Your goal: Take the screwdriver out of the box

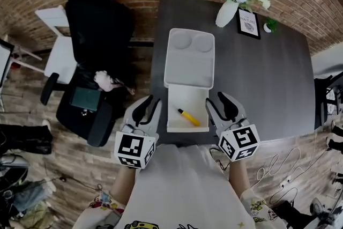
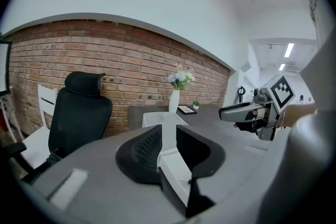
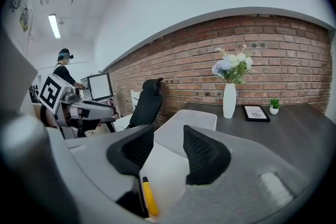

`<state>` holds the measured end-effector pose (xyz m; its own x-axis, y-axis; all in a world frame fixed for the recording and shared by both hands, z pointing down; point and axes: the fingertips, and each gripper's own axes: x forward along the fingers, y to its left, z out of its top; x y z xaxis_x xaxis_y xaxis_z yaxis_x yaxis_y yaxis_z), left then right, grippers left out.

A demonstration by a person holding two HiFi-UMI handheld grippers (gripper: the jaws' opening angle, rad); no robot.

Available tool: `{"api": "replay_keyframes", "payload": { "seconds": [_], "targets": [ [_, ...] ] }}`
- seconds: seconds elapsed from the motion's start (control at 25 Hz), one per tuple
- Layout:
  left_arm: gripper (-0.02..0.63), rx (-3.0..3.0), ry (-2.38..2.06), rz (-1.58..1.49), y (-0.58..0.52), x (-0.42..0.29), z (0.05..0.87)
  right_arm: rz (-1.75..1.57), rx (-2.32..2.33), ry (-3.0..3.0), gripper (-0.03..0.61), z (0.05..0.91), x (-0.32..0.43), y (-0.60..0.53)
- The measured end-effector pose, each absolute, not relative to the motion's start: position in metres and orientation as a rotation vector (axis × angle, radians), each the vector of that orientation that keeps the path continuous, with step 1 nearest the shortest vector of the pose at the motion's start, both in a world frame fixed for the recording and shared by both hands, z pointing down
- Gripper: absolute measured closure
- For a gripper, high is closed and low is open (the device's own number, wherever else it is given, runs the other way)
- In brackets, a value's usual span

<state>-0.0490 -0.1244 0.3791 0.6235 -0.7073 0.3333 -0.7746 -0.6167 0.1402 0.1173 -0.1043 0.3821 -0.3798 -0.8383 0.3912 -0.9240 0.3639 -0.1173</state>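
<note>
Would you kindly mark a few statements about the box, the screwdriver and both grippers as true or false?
1. The screwdriver lies inside the box. True.
2. The right gripper is shut on the screwdriver. False: its jaws stand apart and hold nothing.
3. The box's lid is closed. False: it is folded back, leaving the box open.
4. A vase of flowers stands on the table beyond the box. True.
5. The left gripper is open. True.

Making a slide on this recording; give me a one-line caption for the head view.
Left gripper and right gripper, jaws apart, flank an open white box holding a yellow screwdriver.
</note>
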Motion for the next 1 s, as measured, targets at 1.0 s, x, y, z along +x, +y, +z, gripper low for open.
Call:
{"api": "replay_keyframes", "payload": {
  "seconds": [1.0],
  "targets": [
    [0.528,2.505,-1.169,0.426,-0.132,-0.032,0.419,0.597,1.321,-2.323,0.407,0.444,0.095,-0.108]
  ]
}}
